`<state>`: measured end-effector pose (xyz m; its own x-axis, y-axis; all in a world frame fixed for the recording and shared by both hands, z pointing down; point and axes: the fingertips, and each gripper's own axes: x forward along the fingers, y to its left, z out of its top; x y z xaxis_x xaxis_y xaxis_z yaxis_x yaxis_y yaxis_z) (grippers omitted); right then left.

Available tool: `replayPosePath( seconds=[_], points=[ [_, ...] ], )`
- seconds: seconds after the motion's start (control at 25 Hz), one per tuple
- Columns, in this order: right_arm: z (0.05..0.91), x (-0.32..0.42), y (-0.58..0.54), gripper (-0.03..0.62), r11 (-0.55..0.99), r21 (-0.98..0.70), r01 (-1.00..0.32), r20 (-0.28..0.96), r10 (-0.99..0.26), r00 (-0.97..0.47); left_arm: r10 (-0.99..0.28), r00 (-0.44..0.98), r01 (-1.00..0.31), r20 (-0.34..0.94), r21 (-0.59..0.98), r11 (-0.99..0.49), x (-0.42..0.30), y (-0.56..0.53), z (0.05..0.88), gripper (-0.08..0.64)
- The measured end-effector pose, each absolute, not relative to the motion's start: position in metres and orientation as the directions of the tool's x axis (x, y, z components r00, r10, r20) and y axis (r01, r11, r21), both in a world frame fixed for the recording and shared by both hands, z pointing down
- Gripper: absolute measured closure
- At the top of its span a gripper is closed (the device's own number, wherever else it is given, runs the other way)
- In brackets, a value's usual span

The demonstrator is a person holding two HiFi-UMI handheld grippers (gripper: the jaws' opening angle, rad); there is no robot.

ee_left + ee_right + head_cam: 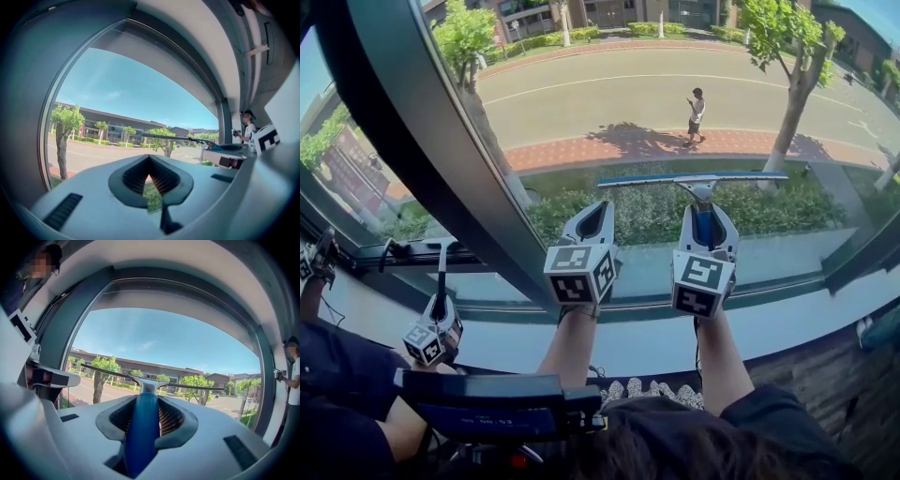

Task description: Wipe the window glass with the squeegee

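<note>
A broad pane of window glass [675,94] fills the scene, looking down on a sunlit road, a brick footpath, a hedge and street trees [787,56]. A dark, slanted window frame [412,141] divides it from the neighbouring pane on the left. A pale sill [787,319] runs along the foot of the glass.

Two bare forearms reach forward over the sill, side by side and nearly parallel, each wrist behind a marker cube. The right forearm [717,361] is stretched straight ahead. The left forearm [572,347] angles slightly inward beside it.

The right hand-held gripper [705,210] points up at the pane, its jaws pinched on the blue handle of the squeegee [694,178]. The handle runs straight out between the ribbed pads. The long, thin blade lies level across the lower part of the glass, just above the hedge line and spanning well past both grippers. Whether its edge touches the pane cannot be told.

The left hand-held gripper [596,206] hangs just beside the right one, under the left end of the blade and apart from it. Its jaws are pressed together at the tips, with nothing between them.

Outside, a small pedestrian [696,114] walks along the far side of the footpath.
</note>
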<state>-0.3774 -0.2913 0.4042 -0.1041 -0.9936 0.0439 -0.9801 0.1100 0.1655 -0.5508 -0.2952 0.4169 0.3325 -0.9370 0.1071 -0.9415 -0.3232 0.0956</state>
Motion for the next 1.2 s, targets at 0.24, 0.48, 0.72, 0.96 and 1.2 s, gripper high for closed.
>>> replayPosePath(
  seconds=[0.24,0.48,0.72,0.96,1.2],
  points=[
    [0.401,-0.369,-0.289,0.469,0.099,0.177,-0.979,0.055,-0.994,-0.09,-0.934,0.339,-0.94,0.109,0.081,-0.332,-0.541,-0.294,0.415,0.558],
    [0.398,-0.363,-0.287,0.469,0.097,0.173,-0.98,0.072,-0.994,-0.085,-0.933,0.345,-0.938,0.108,0.075,-0.338,-0.535,-0.292,0.412,0.558],
    [0.396,-0.362,-0.287,0.469,0.096,0.176,-0.98,0.07,-0.994,-0.085,-0.931,0.347,-0.937,0.109,0.073,-0.341,-0.534,-0.293,0.412,0.558],
    [0.403,-0.363,-0.285,0.469,0.094,0.182,-0.979,0.067,-0.994,-0.083,-0.929,0.351,-0.936,0.113,0.074,-0.345,-0.535,-0.291,0.42,0.558],
    [0.399,-0.356,-0.286,0.469,0.091,0.199,-0.976,0.067,-0.995,-0.079,-0.925,0.359,-0.933,0.122,0.07,-0.353,-0.525,-0.291,0.417,0.558]
  ],
)
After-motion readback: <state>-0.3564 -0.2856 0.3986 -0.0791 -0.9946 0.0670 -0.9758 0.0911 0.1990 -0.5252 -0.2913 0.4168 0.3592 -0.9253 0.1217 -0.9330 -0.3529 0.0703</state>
